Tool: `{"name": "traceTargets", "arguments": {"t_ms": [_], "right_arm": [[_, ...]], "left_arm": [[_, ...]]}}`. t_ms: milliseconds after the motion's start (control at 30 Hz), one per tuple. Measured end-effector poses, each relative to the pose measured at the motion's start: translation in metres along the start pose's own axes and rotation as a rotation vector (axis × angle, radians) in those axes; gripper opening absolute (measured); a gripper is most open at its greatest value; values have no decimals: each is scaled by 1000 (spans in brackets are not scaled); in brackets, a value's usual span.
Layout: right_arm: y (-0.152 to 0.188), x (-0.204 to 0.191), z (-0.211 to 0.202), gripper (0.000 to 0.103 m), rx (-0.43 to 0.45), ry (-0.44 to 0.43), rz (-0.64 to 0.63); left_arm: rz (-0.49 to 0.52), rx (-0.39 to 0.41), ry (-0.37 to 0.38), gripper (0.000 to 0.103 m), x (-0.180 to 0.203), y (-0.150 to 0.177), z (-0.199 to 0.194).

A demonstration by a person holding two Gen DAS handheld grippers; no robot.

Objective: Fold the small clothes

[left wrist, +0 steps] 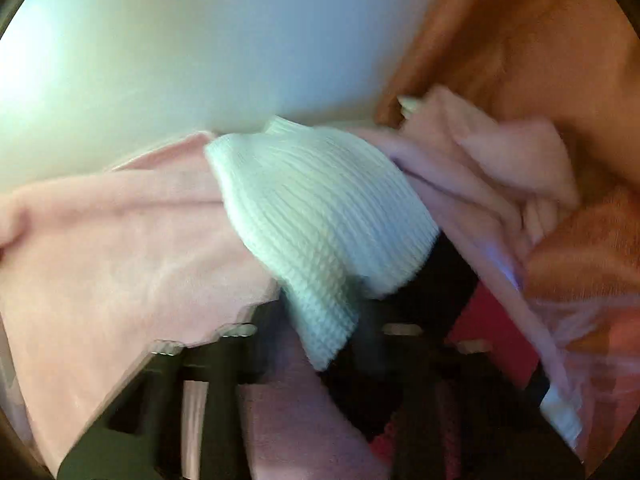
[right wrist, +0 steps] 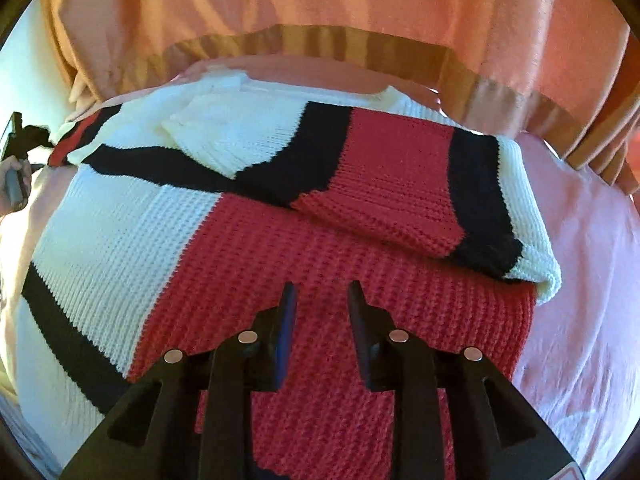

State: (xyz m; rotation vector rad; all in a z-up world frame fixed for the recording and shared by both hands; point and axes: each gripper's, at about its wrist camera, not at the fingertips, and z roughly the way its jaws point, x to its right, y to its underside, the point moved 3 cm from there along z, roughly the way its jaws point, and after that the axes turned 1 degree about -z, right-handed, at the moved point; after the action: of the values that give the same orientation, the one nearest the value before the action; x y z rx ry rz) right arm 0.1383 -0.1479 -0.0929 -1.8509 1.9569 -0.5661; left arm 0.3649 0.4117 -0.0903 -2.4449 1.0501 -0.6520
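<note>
A knitted sweater in red, white and black blocks lies spread on a pink sheet. One sleeve is folded across its right side. My right gripper hovers just over the red lower part, jaws open, nothing between them. In the blurred left wrist view a white ribbed part of the sweater drapes over my left gripper and runs down between its jaws, which are shut on it; the fingertips are hidden by the knit. The left tool and a hand show at the right wrist view's far left edge.
A person in an orange top stands close behind the sweater's far edge. The pink sheet is rumpled around the sweater, with a bunched fold to the right. A pale smooth surface lies beyond the sheet.
</note>
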Motion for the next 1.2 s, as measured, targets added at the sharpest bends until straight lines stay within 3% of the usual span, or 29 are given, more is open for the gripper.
{"name": "traceTargets", "arguments": {"t_ms": [67,133,233,333,433,500,533,633,700,800,900,1000,1067,1200], "right_arm": [[-1,2,-2,27,0,-8,7],[-2,2,-6,27,11,-5,3],[-8,6,-17,27,40,-12,18],[-16,15,-35,29,86,-8,43],[-22,27,-48,36,116,5,74],[-25,38,-56,36,135,12,109],[-26,44,-59,37,140,13,125],[-28,59,-65,42,150,26,168],[-28,67,-68,47,154,28,184],[-29,71,-65,56,137,5,185],[-31,66,-57,56,114,-35,186],[-35,52,-42,55,91,-121,210],[-36,33,-37,56,93,-118,180],[-38,-38,-34,56,108,-127,-25]], "left_arm": [[43,73,-19,4,12,0,-19],[103,152,9,4,35,1,-54],[242,260,119,4,87,28,-126],[426,291,313,4,158,94,-203],[560,235,445,5,205,163,-241],[663,143,516,6,237,228,-252],[718,91,533,7,250,266,-251],[803,-48,537,18,257,334,-240],[835,-111,500,52,246,367,-226],[796,-26,453,70,223,358,-229],[727,28,434,76,206,336,-237],[608,51,410,80,185,306,-237],[555,39,374,80,178,286,-226],[483,31,318,80,156,260,-208]]}}
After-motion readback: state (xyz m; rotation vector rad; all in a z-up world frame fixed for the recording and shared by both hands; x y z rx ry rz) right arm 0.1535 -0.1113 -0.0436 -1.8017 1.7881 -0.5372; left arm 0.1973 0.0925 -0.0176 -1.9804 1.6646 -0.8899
